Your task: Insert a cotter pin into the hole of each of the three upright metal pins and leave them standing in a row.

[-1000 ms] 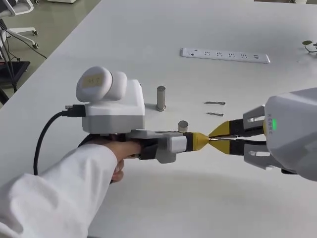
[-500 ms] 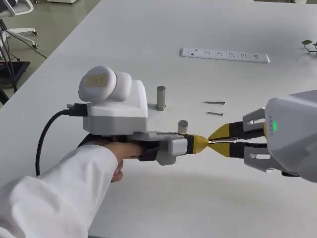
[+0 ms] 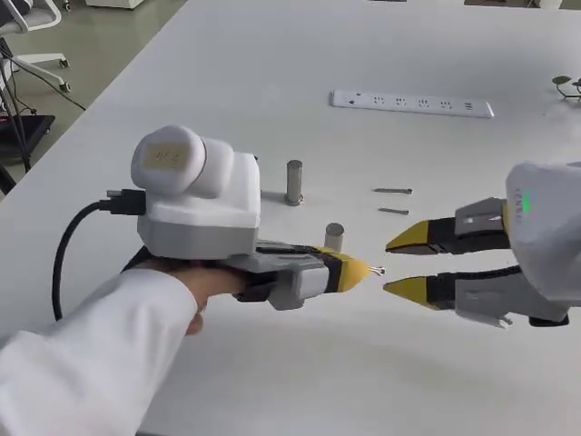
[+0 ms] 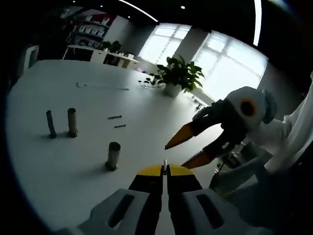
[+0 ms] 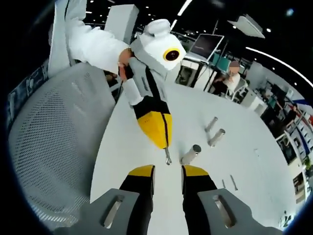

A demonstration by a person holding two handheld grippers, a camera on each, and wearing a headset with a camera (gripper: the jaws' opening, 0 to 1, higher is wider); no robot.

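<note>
Head view: the left tool [image 3: 366, 270] lies roughly level above the table [image 3: 272, 363], its yellow jaws pressed together on a cotter pin [image 3: 376, 270]. The pin's long axis carries on along the tool's own line, and its free end juts toward the right tool [image 3: 396, 265]. That tool faces it with jaws spread wide and nothing between them. The pin's end sits just short of their gap, touching neither jaw. Two metal pins [image 3: 294, 182] stand upright, one farther back, the other just behind the left tool's nose. Two loose cotter pins [image 3: 393, 191] lie flat on the table beyond, near each other.

Left gripper view: the left tool [image 4: 165, 170] is clamped tight, and the cotter pin [image 4: 165, 163] pokes straight ahead from between its tips as a short stub. The right tool [image 4: 177, 155] comes in from the right, jaws apart. Three metal pins [image 4: 113, 155] stand upright, one nearer, two side by side farther off.

Right gripper view: the right tool [image 5: 167, 172] gapes, empty. The left tool [image 5: 165, 146] reaches in from above, and the cotter pin [image 5: 167, 156] points lengthwise at the gap between the right tool's jaws. Three metal pins [image 5: 190, 154] stand just beside it on the table.
</note>
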